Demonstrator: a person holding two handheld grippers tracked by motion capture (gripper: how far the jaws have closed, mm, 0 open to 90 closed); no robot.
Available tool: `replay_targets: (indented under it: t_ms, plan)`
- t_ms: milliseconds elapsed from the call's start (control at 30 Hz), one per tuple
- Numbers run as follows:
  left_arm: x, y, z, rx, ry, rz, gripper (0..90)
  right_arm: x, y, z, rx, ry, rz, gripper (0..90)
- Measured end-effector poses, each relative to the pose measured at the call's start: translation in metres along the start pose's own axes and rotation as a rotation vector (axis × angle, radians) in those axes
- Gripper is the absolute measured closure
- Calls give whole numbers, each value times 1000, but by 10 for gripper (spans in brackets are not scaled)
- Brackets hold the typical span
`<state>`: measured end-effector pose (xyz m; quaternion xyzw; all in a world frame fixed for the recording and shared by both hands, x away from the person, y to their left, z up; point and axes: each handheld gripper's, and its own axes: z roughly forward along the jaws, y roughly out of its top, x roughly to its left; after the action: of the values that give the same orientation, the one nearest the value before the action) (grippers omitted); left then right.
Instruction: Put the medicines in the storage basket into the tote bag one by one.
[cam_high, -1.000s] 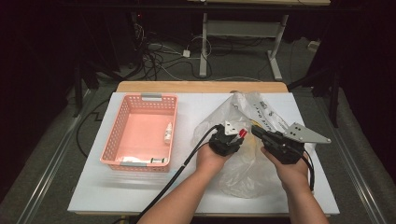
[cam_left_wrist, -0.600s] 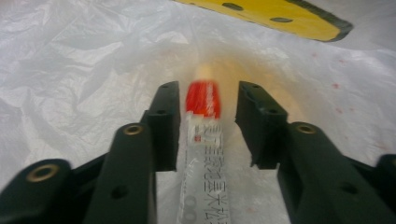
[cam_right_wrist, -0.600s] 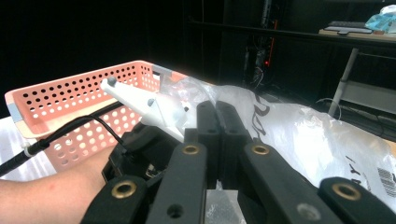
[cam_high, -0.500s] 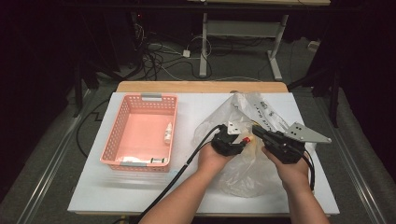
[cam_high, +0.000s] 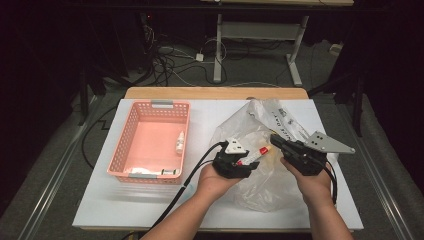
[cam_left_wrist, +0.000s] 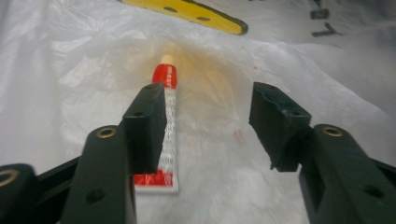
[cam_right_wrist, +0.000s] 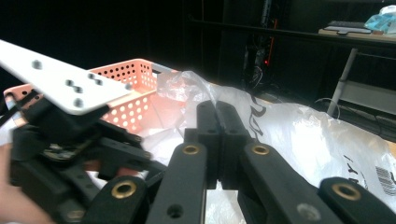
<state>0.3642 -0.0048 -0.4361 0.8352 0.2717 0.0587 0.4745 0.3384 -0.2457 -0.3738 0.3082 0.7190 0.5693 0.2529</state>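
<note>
A white table carries everything, its near edge cut off by the bottom of the high view. On its left half sits a pink basket with perforated walls; a small white bottle lies inside near the right wall, and something flat and white lies along the near wall, too small to make out. On the right half lies a clear plastic bag, crumpled, with black printing on its far part that cannot be read. In the left gripper view a yellow strip with dark holes lies at the far side of the bag, cut off by the top edge.

The left gripper hovers over the middle of the bag, held by the person's left hand. Its jaws stand wide apart. A red-and-white tube lies on the plastic just beside the inner face of the left-hand jaw, which hides part of it; whether the jaw touches it cannot be told. The tube's pale cap points away from the camera, and orange-brown staining shows through the plastic around it.

The right gripper rests at the bag's right side. In the right gripper view its jaws are pressed together; whether a fold of the bag is pinched between them is hard to tell.
</note>
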Motion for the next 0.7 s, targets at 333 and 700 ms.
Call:
replay_targets:
  t_ms: [333,700]
  plan:
    - [-6,-18,-38,-24,4,8,345,1,1,-1,1,1,2,900]
    - [-10,-37,-72,-19,11,11,204,1,1,-2,0,-2,1,900]
